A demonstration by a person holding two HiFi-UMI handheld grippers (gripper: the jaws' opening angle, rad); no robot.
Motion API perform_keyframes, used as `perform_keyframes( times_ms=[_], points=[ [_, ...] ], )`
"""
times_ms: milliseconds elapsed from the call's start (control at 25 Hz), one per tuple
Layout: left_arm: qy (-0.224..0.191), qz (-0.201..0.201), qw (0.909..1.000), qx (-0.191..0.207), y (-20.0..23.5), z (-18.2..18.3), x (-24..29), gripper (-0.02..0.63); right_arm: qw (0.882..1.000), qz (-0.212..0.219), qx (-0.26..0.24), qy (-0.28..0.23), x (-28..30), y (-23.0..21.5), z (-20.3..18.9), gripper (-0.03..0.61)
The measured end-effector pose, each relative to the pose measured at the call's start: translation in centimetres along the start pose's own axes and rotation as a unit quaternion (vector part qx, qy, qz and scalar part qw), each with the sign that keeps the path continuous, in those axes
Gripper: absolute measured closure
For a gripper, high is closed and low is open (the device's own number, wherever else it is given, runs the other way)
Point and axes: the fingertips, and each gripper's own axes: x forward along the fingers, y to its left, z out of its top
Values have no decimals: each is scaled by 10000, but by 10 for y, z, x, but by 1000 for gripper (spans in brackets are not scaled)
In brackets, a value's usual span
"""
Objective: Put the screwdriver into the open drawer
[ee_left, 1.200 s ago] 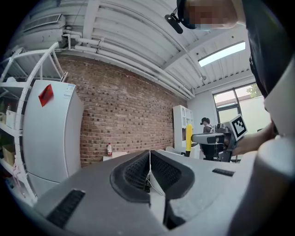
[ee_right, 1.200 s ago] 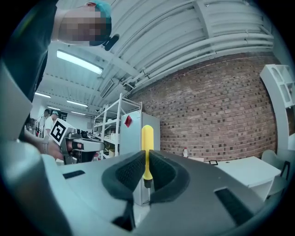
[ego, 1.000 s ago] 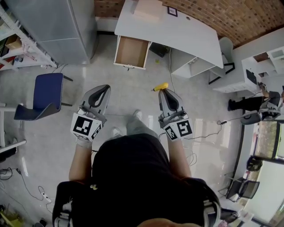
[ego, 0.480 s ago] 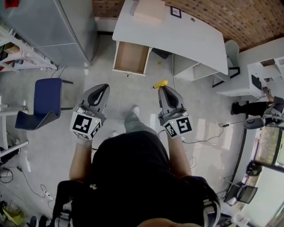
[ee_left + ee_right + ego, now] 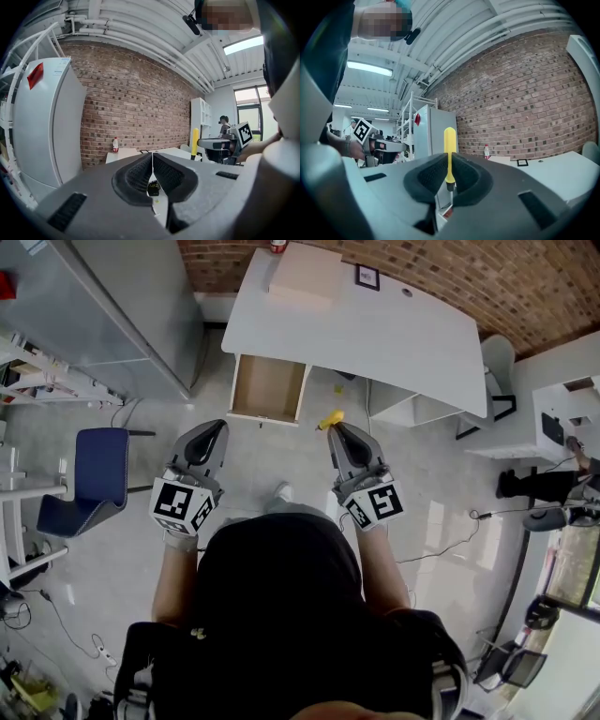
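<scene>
My right gripper (image 5: pixel 337 428) is shut on a screwdriver (image 5: pixel 331 419) with a yellow handle; in the right gripper view the screwdriver (image 5: pixel 449 154) stands upright between the jaws of the right gripper (image 5: pixel 449 180), handle up. The open drawer (image 5: pixel 268 389), brown and bare inside, hangs out from under the white desk (image 5: pixel 375 329), ahead and left of the screwdriver. My left gripper (image 5: pixel 207 431) is shut with nothing in it, level with the right one. In the left gripper view the left gripper (image 5: pixel 153 169) has its jaws closed together, and the yellow handle (image 5: pixel 194 142) shows at the right.
A blue chair (image 5: pixel 89 474) stands at the left, with a grey fridge (image 5: pixel 112 306) and shelving (image 5: pixel 37 381) behind it. A box (image 5: pixel 305 277) and a small frame (image 5: pixel 367 277) lie on the desk. White cabinets (image 5: pixel 562 413) and cables (image 5: pixel 469 521) are at the right.
The person has walked toward the desk, so the drawer and desk are nearer in the head view. Both grippers hold the same pose, the right one still gripping the screwdriver.
</scene>
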Motion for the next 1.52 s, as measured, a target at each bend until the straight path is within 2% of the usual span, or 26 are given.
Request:
perform_keyframes(
  times_ms=[320,560,800,1200,1520],
  points=[
    [175,76,9998,-45,4,1,58,606,9997,107,105,174,24,-51,-18,548],
    [376,32,9992,-164,30,-11,82,606,9988,73,223,425,57,-63,-42,548],
    [658,-221,9974,-178,70,-25,103,606,9967,-53,365,728,102,-63,-75,548],
    [1186,-565,9909,-303,157,-64,129,606,9873,-181,336,1545,198,-59,-164,548],
    [1707,-756,9811,-503,200,-121,134,606,9737,-180,524,2212,257,-48,-263,548]
  ],
)
